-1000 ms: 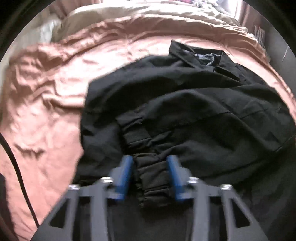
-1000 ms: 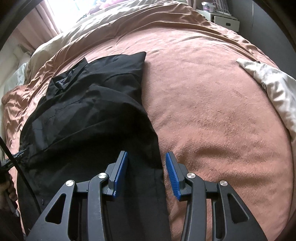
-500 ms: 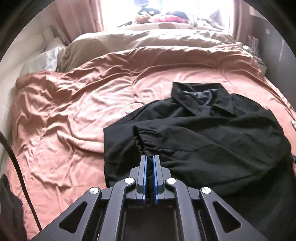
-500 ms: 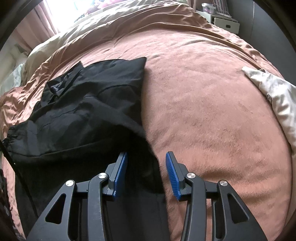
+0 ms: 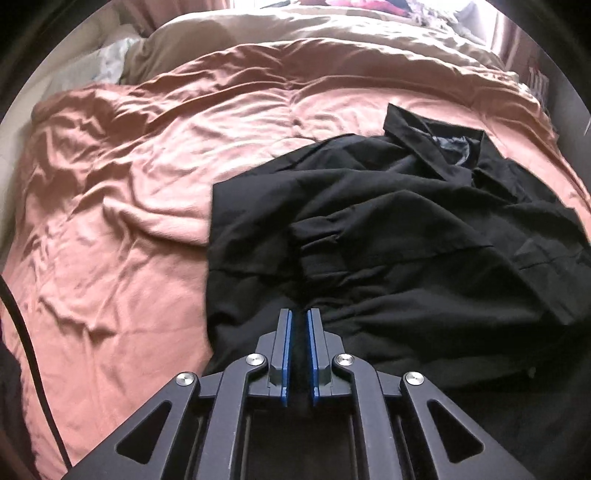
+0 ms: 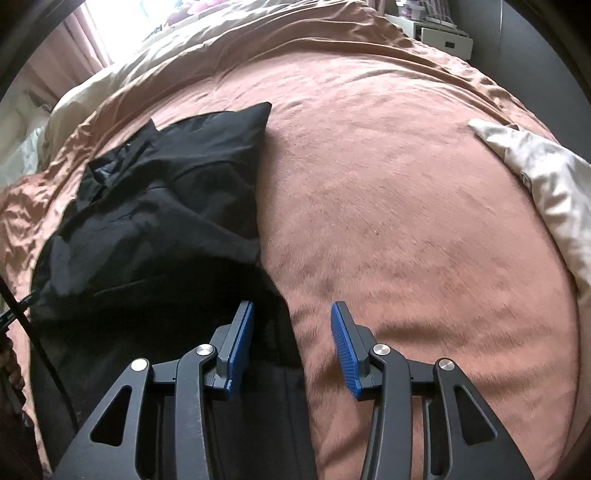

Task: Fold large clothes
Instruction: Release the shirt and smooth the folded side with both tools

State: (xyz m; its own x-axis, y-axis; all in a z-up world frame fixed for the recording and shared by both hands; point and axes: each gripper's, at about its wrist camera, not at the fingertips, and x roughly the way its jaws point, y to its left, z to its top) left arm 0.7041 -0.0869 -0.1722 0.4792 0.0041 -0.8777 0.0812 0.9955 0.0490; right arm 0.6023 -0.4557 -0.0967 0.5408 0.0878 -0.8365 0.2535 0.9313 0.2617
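left gripper (image 5: pixel 298 314): fingers clenched on a bunched fold of the black shirt (image 5: pixel 388 236); cloth puckers right at the blue pads.
right gripper (image 6: pixel 291 321): fingers released, spread wide, nothing between them; left pad over the shirt's edge, right pad over bare bedspread.
black shirt (image 6: pixel 159 206): lies on the bed, partly folded, collar (image 5: pixel 436 147) at the far end, sleeve cuff doubled across the middle.
left wrist only: wrinkled pink bedspread (image 5: pixel 129 206) left of the shirt, beige duvet (image 5: pixel 295 26) and pillow (image 5: pixel 110 62) at the head of the bed, collar lining visible.
right wrist only: shirt's straight right edge, white garment (image 6: pixel 543 177) well apart at the bed's right side, white drawer unit (image 6: pixel 447 37) beyond the bed.
both: black cable (image 5: pixel 26 332) at the left rim.
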